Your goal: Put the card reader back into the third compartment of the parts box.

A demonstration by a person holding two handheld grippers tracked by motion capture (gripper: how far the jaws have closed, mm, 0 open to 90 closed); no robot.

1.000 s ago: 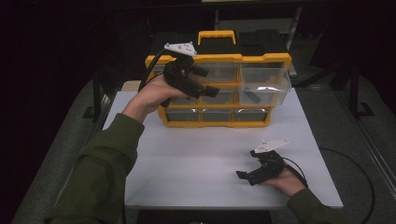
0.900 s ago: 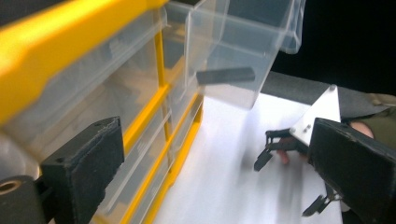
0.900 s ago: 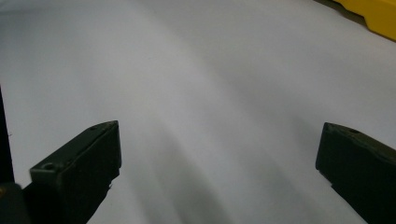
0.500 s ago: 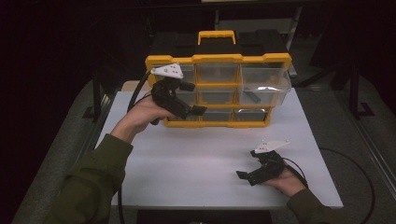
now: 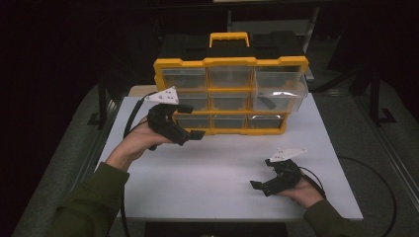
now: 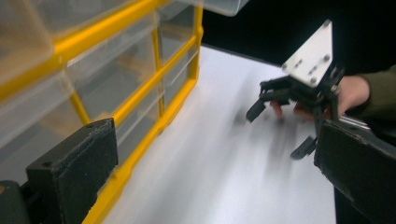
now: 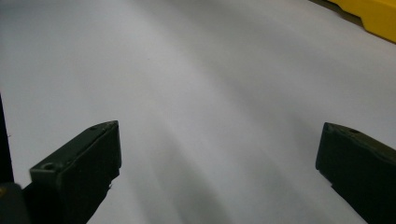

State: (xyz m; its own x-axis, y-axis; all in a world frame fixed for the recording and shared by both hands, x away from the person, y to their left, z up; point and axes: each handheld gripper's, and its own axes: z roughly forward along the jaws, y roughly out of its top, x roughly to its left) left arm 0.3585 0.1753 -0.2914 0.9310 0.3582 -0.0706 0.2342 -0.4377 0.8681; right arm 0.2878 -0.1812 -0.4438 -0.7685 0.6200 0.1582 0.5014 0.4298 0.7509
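A yellow organizer (image 5: 230, 63) with clear drawers stands upright at the back of the white table (image 5: 217, 168). Its upper right drawer (image 5: 279, 91) is pulled out, and a small dark item (image 5: 267, 102) lies inside. My left gripper (image 5: 192, 121) hovers at the organizer's lower left corner. Its jaws have just been opening and now stand open with nothing between them. In the left gripper view, the left gripper (image 6: 217, 163) has the organizer (image 6: 116, 84) along its left. My right gripper (image 5: 263, 174) rests open and empty at the front right, over bare table (image 7: 210, 93).
The left gripper view shows the right gripper (image 6: 279, 130) farther off, with a hand behind it. A yellow corner of the organizer (image 7: 373, 14) shows at the top right of the right gripper view. Dark floor and stands surround the table.
My left gripper has come down and a little left, away from the middle drawers to the organizer's lower left corner. The right gripper has stayed put.
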